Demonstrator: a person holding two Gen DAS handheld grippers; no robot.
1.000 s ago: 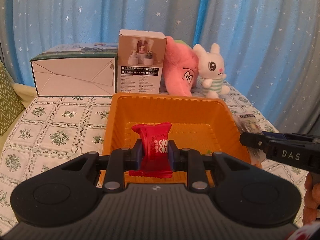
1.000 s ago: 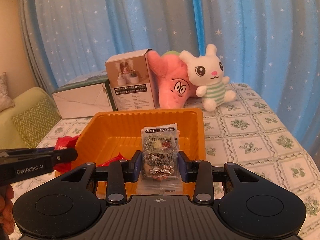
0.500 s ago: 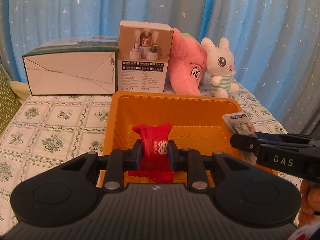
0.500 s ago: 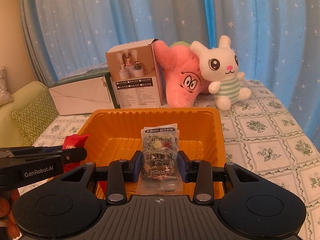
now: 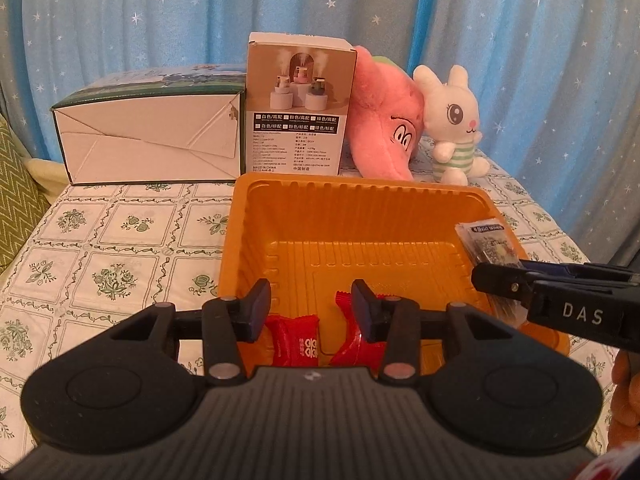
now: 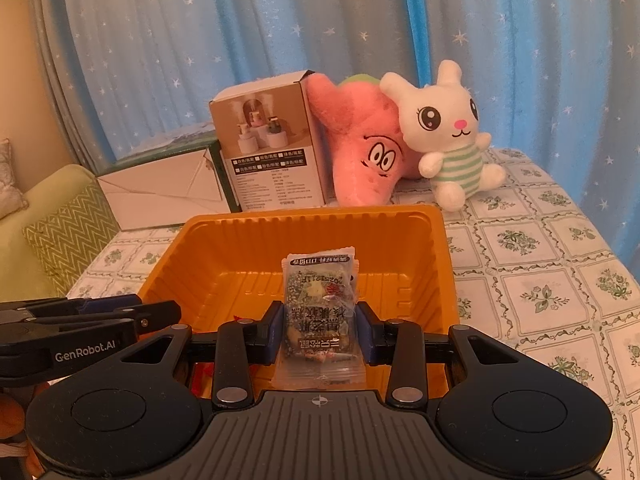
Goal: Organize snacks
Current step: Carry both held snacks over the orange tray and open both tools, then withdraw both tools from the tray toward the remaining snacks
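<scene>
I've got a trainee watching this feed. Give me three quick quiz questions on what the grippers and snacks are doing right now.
1. True or false: the left gripper clamps a red snack packet.
2. What does the right gripper hold? A) the plush rabbit B) the clear snack packet C) nothing
3. Name the container under both grippers.

Key: 1 false, its jaws stand apart and have just been opening, with the red packets lying in the tray below. 2 B. 3 the orange tray.

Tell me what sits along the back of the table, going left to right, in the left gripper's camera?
white carton → humidifier box → pink star plush → white bunny plush
</scene>
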